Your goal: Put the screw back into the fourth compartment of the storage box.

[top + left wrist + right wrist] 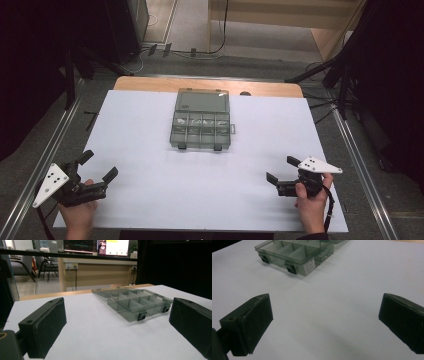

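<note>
A clear grey plastic compartment box (201, 120) lies open at the far middle of the white table (150, 150), lid folded back, two black latches on its near edge. Small pale items sit in its far row of compartments. The box also appears ahead in the left gripper view (135, 302) and at the top in the right gripper view (294, 255). My left gripper (98, 165) rests open at the near left corner, held by a hand. At the near right my right gripper (283, 169) is open too. Nothing lies between either pair of jaws.
The table (100, 335) has a wooden strip along its far edge. Metal rails run along both sides of it. Black tripod legs (325, 70) stand at the far right and dark stands at the far left. A desk with monitors (100, 246) stands beyond.
</note>
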Action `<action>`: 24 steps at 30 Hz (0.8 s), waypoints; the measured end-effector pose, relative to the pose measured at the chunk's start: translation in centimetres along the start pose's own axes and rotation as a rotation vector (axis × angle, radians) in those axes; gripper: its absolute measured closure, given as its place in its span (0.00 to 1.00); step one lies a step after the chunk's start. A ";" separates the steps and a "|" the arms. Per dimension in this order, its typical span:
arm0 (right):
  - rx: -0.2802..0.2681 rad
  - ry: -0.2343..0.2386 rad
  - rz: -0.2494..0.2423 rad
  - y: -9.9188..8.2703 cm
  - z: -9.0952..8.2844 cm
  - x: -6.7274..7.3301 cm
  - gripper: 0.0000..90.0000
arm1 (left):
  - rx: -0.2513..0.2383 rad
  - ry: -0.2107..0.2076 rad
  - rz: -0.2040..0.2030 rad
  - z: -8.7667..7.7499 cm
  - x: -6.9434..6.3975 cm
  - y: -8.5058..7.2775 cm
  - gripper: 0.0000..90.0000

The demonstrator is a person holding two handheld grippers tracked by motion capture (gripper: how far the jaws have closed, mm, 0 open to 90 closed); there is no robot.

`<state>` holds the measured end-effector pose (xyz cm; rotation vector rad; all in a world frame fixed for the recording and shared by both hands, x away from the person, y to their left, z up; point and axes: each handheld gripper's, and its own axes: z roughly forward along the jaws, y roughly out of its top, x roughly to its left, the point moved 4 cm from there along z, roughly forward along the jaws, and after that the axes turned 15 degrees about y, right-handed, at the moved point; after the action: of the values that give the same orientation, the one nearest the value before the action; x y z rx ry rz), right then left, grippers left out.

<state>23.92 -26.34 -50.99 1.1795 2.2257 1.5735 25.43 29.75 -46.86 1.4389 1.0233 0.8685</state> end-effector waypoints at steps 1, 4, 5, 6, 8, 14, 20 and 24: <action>0.000 -0.001 0.002 -0.2 -0.2 -0.1 0.00 | 0.000 0.000 -0.001 0.0 0.0 0.0 0.01; -0.014 -0.005 0.005 -0.5 -0.6 -0.1 0.00 | 0.000 -0.002 0.003 0.0 0.0 0.0 0.01; -0.017 -0.005 0.006 -0.6 -0.7 -0.2 0.00 | 0.001 -0.003 0.003 0.0 0.0 0.0 0.01; -0.019 -0.006 0.006 -0.8 -0.9 -0.2 0.00 | 0.001 -0.002 0.004 0.0 0.0 0.0 0.01; -0.022 -0.006 0.011 -1.0 -1.3 -0.3 0.00 | 0.002 -0.003 0.003 0.0 0.0 0.0 0.01; -0.068 -0.010 0.017 -1.6 -3.2 -0.4 0.00 | 0.004 -0.003 -0.004 0.0 0.1 -0.1 0.01; -0.108 -0.025 0.028 -2.3 -4.9 -0.7 0.00 | 0.013 -0.001 0.005 0.1 -0.1 -0.2 0.01; -0.120 -0.038 0.025 -2.6 -5.6 -0.8 0.00 | 0.016 -0.009 0.002 0.2 -0.2 -0.2 0.01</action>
<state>20.06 -31.27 -51.07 1.1969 2.0689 1.6544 25.51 29.55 -47.10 1.4563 1.0245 0.8561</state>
